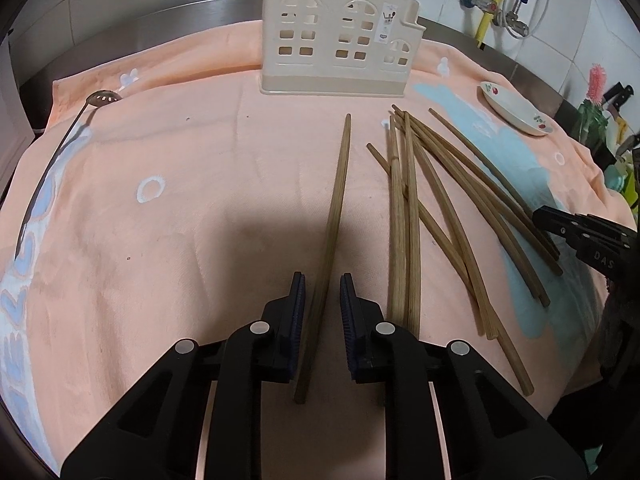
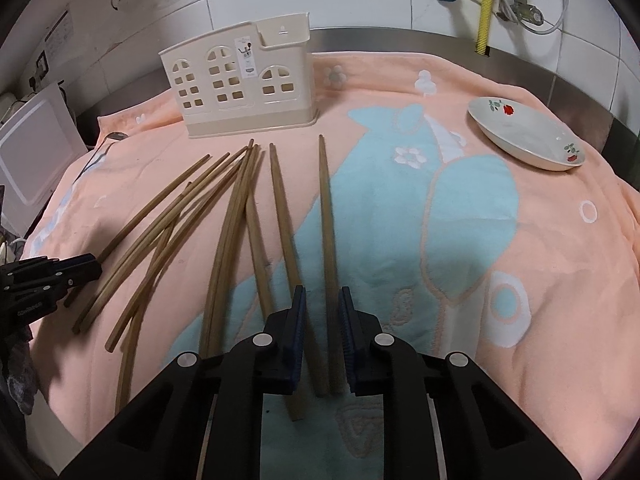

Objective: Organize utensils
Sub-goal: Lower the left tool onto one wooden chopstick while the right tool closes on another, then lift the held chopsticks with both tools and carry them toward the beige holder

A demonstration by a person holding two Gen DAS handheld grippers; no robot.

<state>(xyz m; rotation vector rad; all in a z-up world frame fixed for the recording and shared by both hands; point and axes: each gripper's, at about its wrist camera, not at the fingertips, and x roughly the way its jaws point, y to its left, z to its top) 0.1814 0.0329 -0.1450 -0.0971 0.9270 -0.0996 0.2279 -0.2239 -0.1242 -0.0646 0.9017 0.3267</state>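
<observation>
The left claw [image 1: 322, 300] is standing with fingers apart around a single brown wooden chopstick [image 1: 338, 200], not pinching it. The right claw [image 2: 322, 312] is likewise spread astride another wooden chopstick [image 2: 328, 220]. The remaining chopsticks [image 2: 192, 216] are lying scattered on the peach towel-covered surface [image 1: 180, 152], near the cream plastic house-shaped utensil holder [image 1: 336, 36].

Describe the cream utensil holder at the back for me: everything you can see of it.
The utensil holder is cream plastic shaped like a house front, with arched and square window cutouts, a darker beige base and a paper label on its face. One end steps down to a lower section with a slotted tab. It stands upright on the peach towel near the steel back edge, apart from the chopsticks lying in front. No utensils show above its rim; its inside is hidden.
</observation>
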